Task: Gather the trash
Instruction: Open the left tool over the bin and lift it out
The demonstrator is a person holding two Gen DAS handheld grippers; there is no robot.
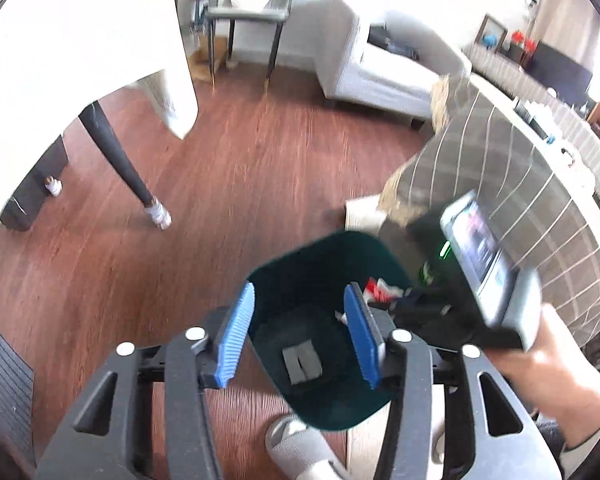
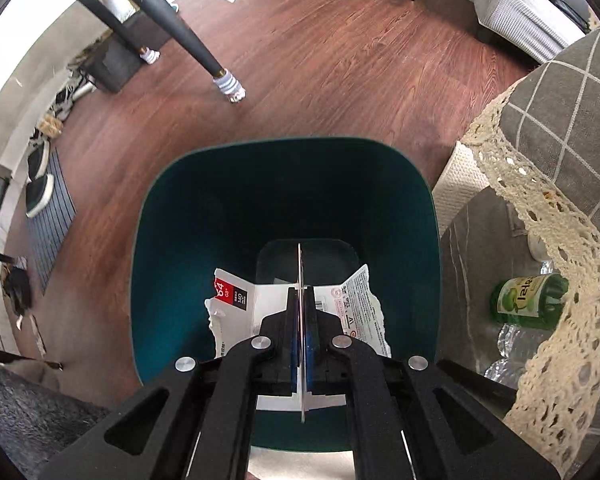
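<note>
A dark green trash bin [image 2: 172, 248] stands on the wood floor; it also shows in the left wrist view [image 1: 284, 264]. My right gripper [image 2: 300, 300] is shut on a torn white and red cardboard package [image 2: 240, 296] and holds it over the bin's opening. In the left wrist view the right gripper [image 1: 412, 300] reaches in from the right with the package [image 1: 380, 290] at the bin's rim. My left gripper [image 1: 298, 328] is open and empty above the bin. A small grey piece [image 1: 302, 364] lies on the bin's bottom.
A table with a grey checked, lace-edged cloth [image 2: 560, 128] stands right of the bin. Under it lie a green bottle [image 2: 528, 294] and clear plastic bottles [image 2: 508, 340]. Black table legs [image 2: 188, 36], a white sofa [image 1: 384, 68], a doormat with shoes [image 2: 48, 196] surround the floor.
</note>
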